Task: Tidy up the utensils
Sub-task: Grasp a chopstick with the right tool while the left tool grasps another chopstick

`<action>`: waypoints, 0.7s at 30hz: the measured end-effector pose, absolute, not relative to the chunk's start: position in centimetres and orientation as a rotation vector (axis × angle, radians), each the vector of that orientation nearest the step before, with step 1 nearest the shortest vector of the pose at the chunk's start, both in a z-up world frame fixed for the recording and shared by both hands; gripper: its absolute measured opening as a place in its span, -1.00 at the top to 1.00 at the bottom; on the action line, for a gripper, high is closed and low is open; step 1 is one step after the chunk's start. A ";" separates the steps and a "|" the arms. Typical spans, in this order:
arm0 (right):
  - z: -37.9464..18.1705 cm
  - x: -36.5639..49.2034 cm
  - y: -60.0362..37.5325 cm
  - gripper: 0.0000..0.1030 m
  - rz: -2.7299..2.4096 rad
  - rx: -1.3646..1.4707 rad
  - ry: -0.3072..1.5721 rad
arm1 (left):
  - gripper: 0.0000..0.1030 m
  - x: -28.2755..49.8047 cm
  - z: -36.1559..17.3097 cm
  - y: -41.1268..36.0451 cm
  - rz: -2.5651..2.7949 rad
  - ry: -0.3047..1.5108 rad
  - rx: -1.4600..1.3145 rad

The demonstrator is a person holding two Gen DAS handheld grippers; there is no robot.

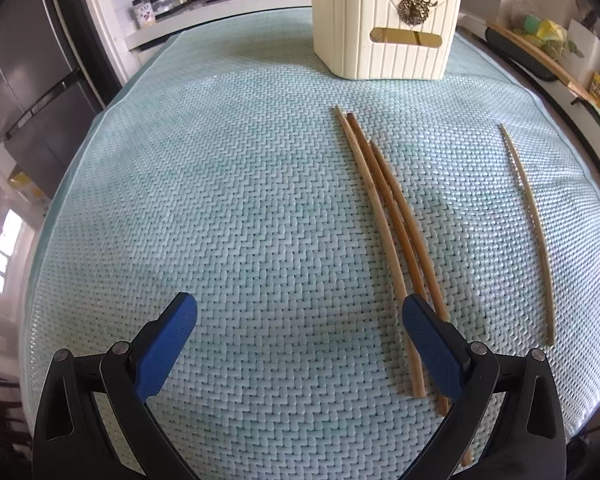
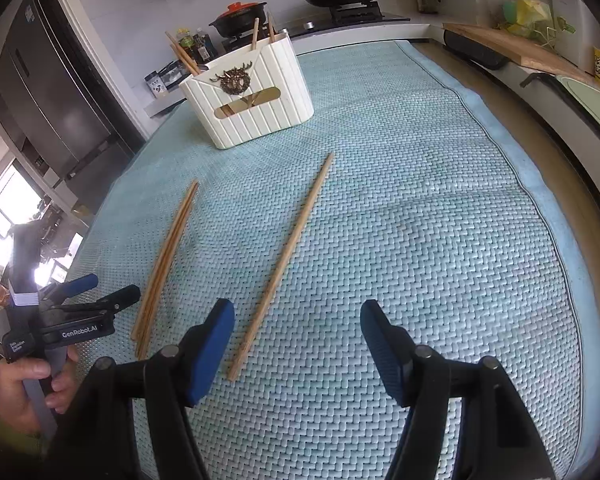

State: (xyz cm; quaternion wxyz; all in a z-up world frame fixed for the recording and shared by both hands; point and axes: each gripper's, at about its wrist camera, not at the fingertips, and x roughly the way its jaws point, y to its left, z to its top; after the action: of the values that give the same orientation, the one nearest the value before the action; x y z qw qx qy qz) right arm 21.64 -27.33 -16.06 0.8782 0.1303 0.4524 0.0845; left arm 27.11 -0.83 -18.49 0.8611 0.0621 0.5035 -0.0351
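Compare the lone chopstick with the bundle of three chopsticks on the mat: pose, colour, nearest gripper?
The lone chopstick lies by itself, touching nothing; the bundle of three chopsticks lies pressed side by side.
The lone chopstick is near the right gripper, just outside its left finger; the bundle runs under the left gripper, past its right finger.
The bundle mixes one pale stick with two darker ones.
Shared: wooden, flat on the woven mat, outside the cream holder.

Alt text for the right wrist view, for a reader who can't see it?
The open right gripper hovers over a woven mat, beside a single chopstick. Three more chopsticks lie left, by the left gripper; a cream holder stands behind.
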 end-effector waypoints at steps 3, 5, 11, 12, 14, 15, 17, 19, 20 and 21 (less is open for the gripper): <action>-16.0 21.8 -27.4 -0.30 0.176 0.277 0.944 | -0.99 26.9 -18.5 -1.0 -0.082 1.050 0.125; -16.1 21.8 -27.4 -0.30 0.176 0.281 0.943 | -0.98 27.0 -18.7 -1.1 -0.080 1.054 0.128; -16.0 21.4 -27.4 -0.30 0.180 0.282 0.943 | -0.99 27.0 -18.6 -1.0 -0.082 1.060 0.119; -16.0 21.4 -27.4 -0.30 0.181 0.282 0.942 | -0.98 27.1 -18.8 -1.2 -0.080 1.066 0.136; -16.0 21.4 -27.4 -0.30 0.182 0.284 0.942 | -0.99 27.2 -19.4 -1.6 -0.079 1.079 0.167; -16.0 21.4 -27.5 -0.30 0.181 0.285 0.942 | -0.99 27.2 -19.5 -1.7 -0.087 1.074 0.166; -15.9 21.3 -27.5 -0.30 0.178 0.283 0.940 | -0.99 27.6 -19.5 -1.6 -0.090 1.079 0.149; -15.8 21.4 -27.5 -0.30 0.179 0.274 0.944 | -0.99 28.5 -19.4 -1.5 -0.073 1.079 0.143; -15.8 21.6 -27.3 -0.30 0.180 0.262 0.948 | -0.98 29.0 -19.4 -1.4 -0.061 1.079 0.147; -15.8 21.8 -27.2 -0.30 0.179 0.242 0.953 | -0.98 29.7 -19.4 -1.3 -0.054 1.078 0.148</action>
State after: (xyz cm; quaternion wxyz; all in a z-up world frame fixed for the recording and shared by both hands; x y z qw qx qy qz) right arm 21.84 -27.19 -15.76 0.8777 0.1161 0.4569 0.0860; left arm 29.68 -1.34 -19.36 0.8553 0.0705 0.5127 -0.0256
